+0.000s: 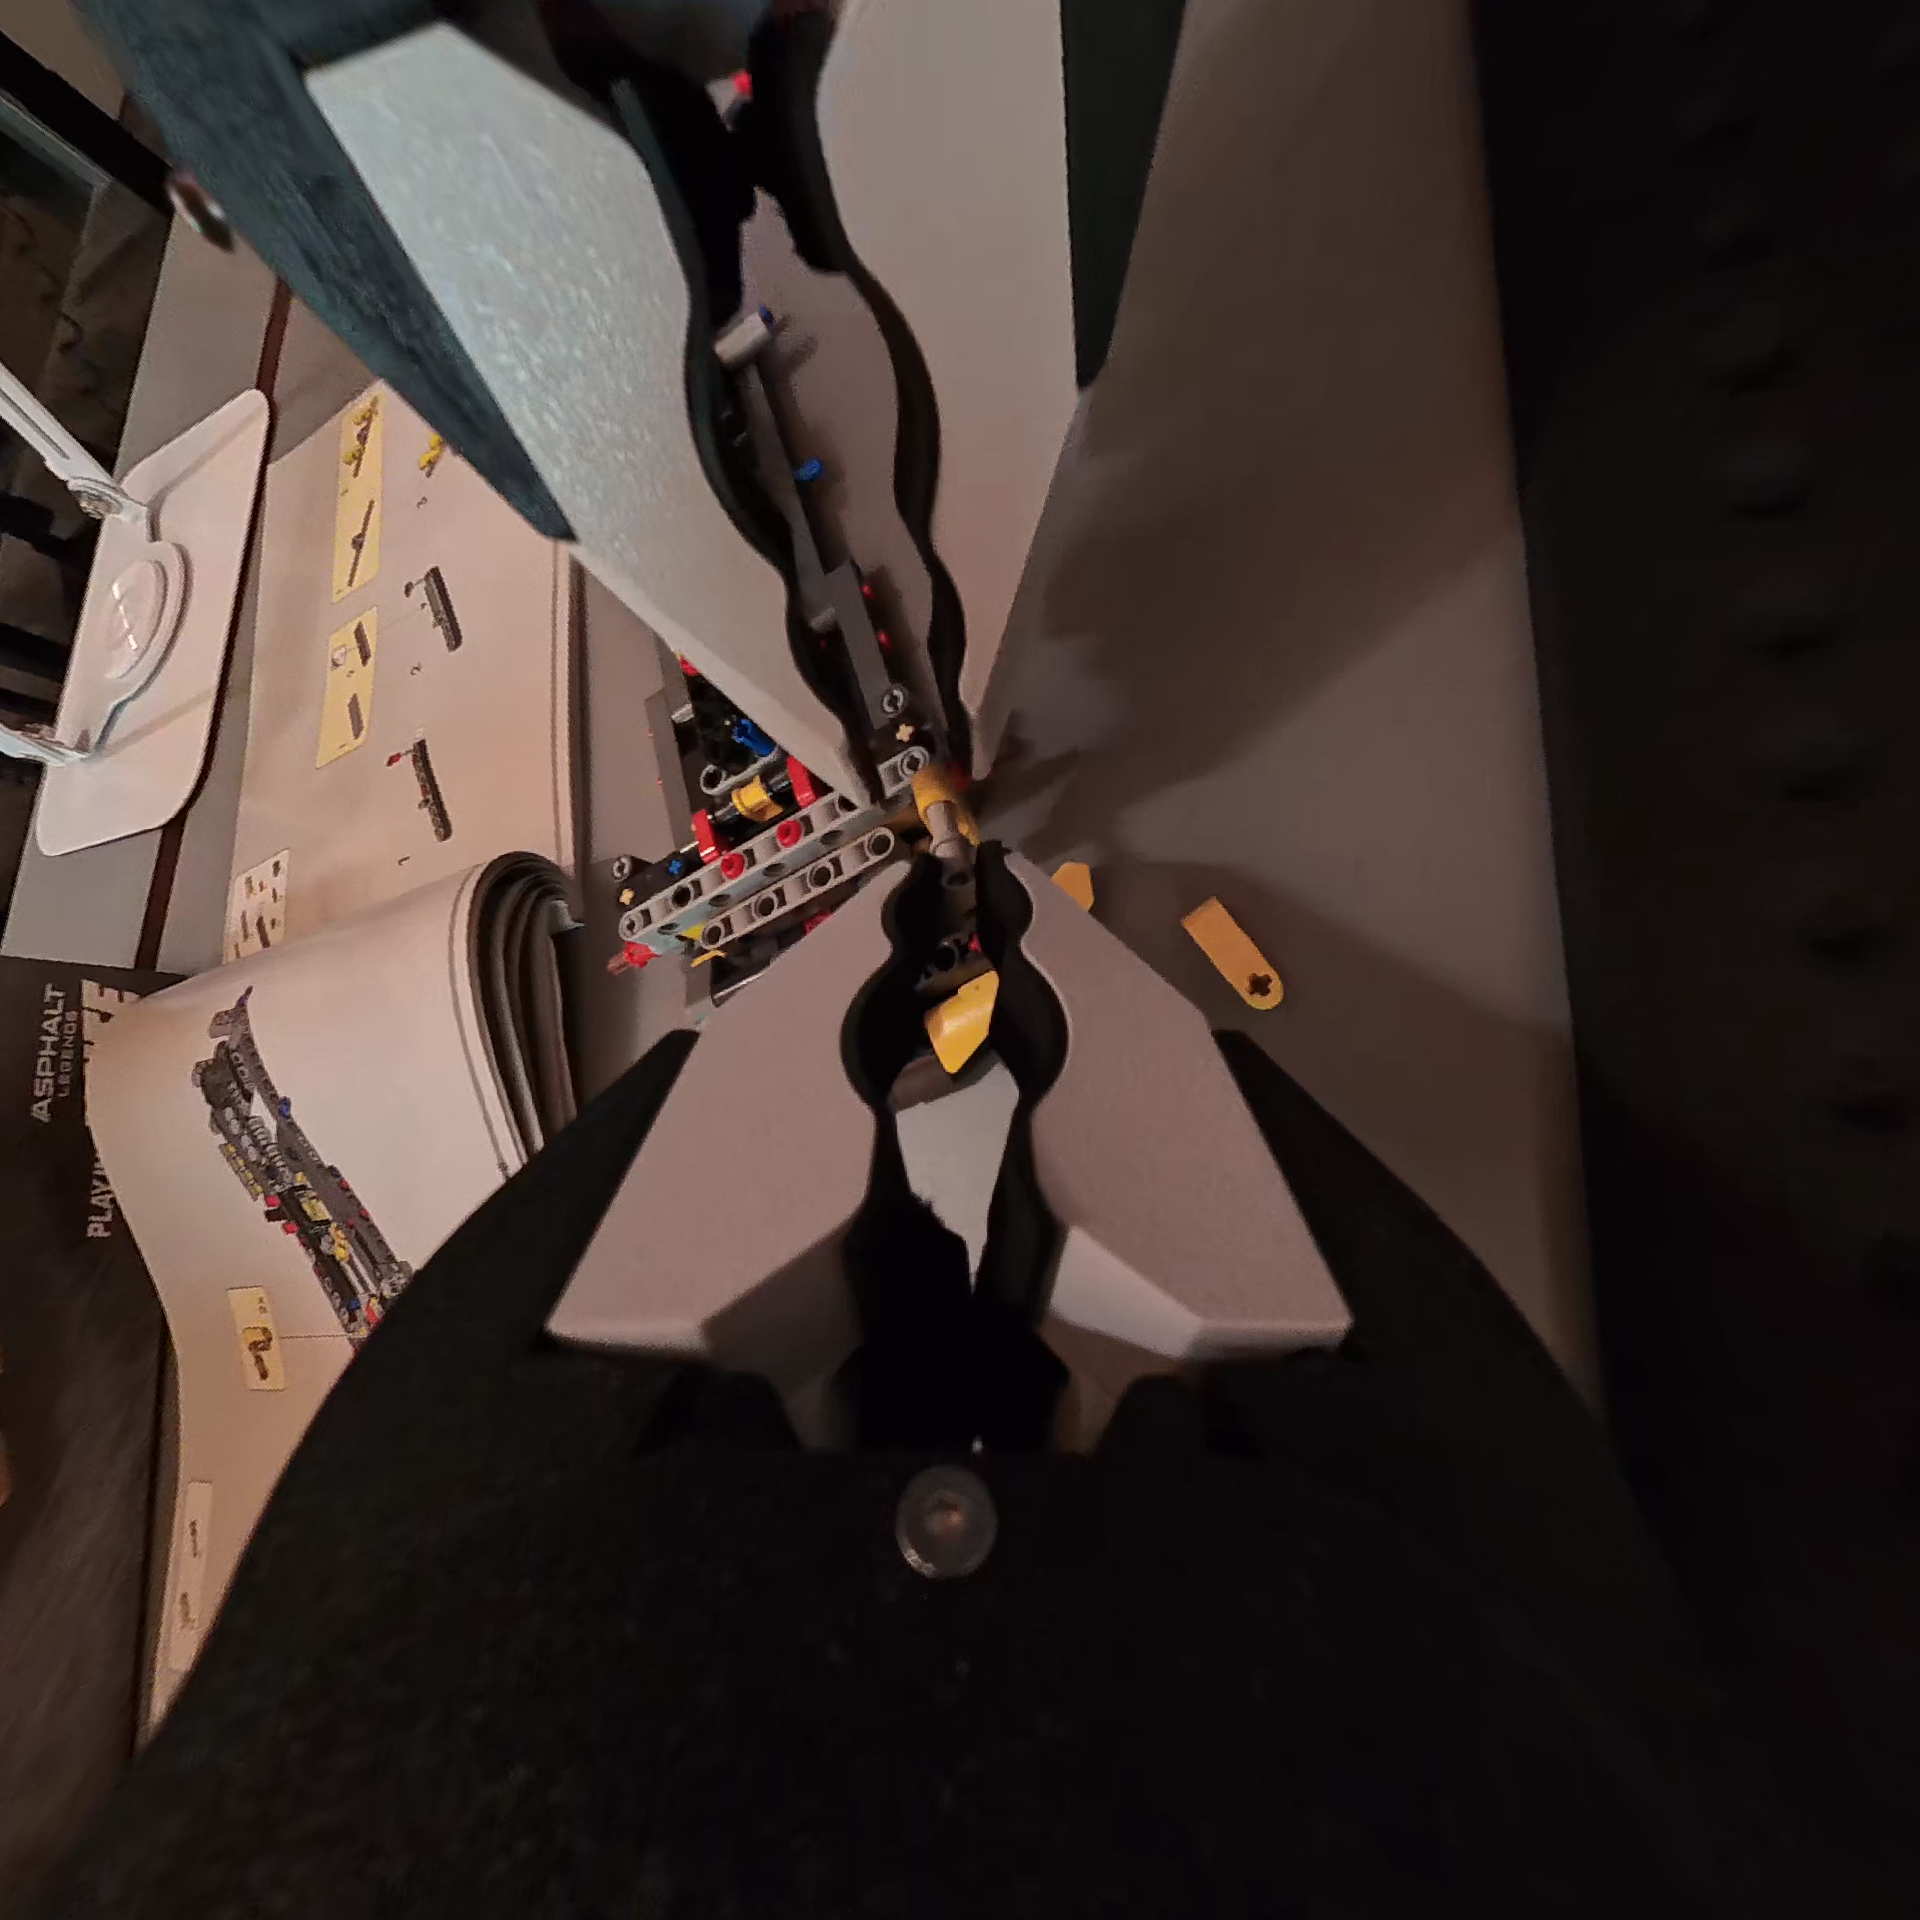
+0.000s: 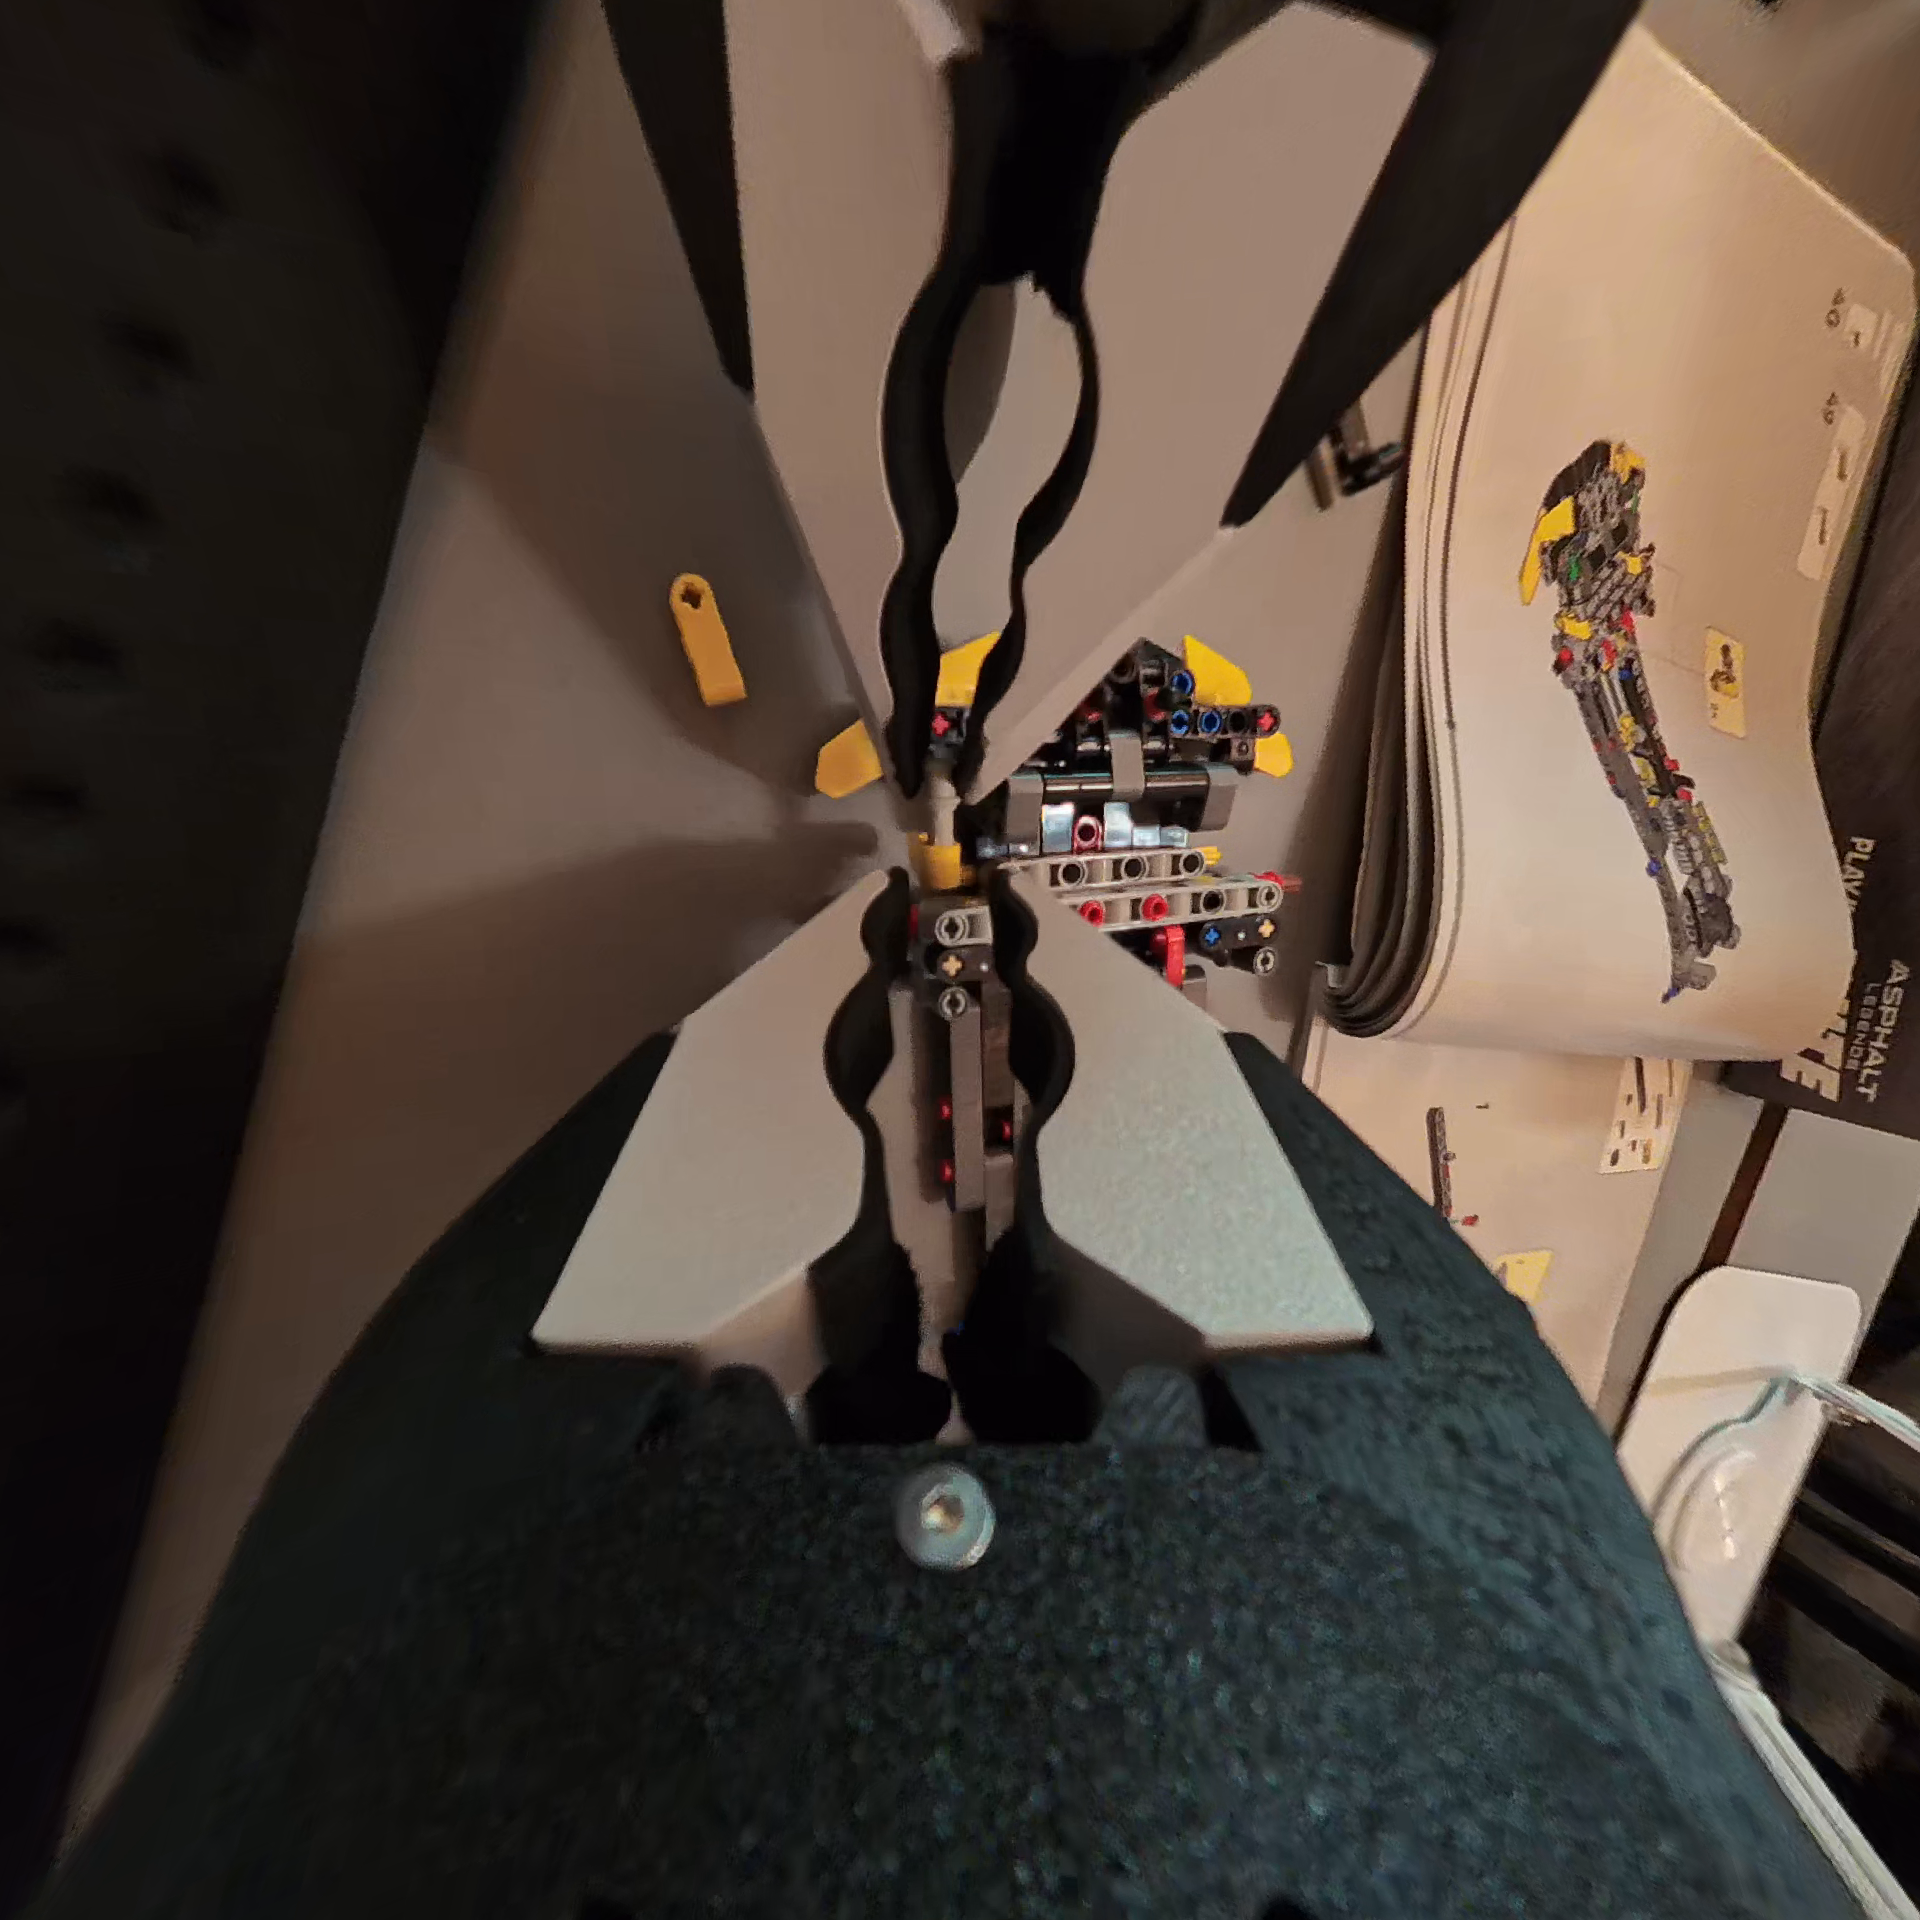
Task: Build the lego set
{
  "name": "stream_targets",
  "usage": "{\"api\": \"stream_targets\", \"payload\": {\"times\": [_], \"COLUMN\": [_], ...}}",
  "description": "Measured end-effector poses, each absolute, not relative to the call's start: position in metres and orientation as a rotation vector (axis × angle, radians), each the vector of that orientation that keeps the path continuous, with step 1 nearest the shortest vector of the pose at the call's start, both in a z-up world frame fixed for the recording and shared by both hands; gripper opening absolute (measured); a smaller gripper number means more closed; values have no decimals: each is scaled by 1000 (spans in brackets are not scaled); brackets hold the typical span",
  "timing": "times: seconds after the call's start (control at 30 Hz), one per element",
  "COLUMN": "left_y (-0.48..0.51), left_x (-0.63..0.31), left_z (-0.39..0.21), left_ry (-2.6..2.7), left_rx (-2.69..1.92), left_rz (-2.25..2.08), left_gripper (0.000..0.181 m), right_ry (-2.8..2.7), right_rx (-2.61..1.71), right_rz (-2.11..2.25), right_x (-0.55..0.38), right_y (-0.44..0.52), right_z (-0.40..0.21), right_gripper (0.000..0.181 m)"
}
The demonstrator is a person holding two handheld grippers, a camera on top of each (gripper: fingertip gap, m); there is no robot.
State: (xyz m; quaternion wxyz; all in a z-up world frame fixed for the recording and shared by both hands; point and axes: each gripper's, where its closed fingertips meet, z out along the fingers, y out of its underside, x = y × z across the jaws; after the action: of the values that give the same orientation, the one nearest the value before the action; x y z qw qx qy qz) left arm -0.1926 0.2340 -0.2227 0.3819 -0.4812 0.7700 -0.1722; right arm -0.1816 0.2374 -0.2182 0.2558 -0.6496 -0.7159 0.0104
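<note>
The lego model (image 2: 1143,862), made of grey beams with red, blue and yellow parts, sits on the white table; it also shows in the left wrist view (image 1: 769,873). My right gripper (image 2: 940,894) is shut on the model's dark grey beam (image 2: 966,1091). My left gripper (image 1: 951,868) comes in from the opposite side, tip to tip with the right. It is shut on a small grey pin (image 1: 948,840) that meets a yellow connector (image 1: 940,800) at the end of that beam. A yellow panel (image 1: 961,1023) shows through the gap between the left fingers.
A loose yellow lego piece (image 1: 1236,951) lies on the table (image 1: 1299,623) beside the grippers. The open instruction booklet (image 1: 312,1091) curls up next to the model. A white tray (image 1: 145,623) with a metal stand sits beyond it. A dark padded wall (image 2: 156,623) borders the table. My left and right fingertips are right by each other.
</note>
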Motion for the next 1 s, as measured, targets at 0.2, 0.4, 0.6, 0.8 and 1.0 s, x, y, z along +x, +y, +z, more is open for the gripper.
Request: {"api": "stream_targets", "payload": {"times": [0.2, 0.4, 0.6, 0.8, 1.0], "left_y": [233, 238, 248, 217, 224], "left_x": [-189, -188, -198, -195, -188], "left_z": [-219, -219, -203, -207, -222], "left_ry": [1945, 1915, 1625, 1264, 1123], "left_rx": [-1231, -1263, -1482, -1837, -2000], "left_rz": [-477, -464, -415, -479, -384], "left_gripper": [4, 4, 24, 34, 44], "right_ry": [-1964, -1973, -1994, -2092, -2132], "right_rx": [-1758, -1769, -1847, -1857, -1846], "right_rz": [71, 115, 327, 340, 327], "right_x": [-181, -180, -185, -183, -180], "right_y": [235, 240, 245, 248, 246], "right_z": [-219, -218, -216, -222, -229], "right_gripper": [7, 6, 6, 6, 6]}}
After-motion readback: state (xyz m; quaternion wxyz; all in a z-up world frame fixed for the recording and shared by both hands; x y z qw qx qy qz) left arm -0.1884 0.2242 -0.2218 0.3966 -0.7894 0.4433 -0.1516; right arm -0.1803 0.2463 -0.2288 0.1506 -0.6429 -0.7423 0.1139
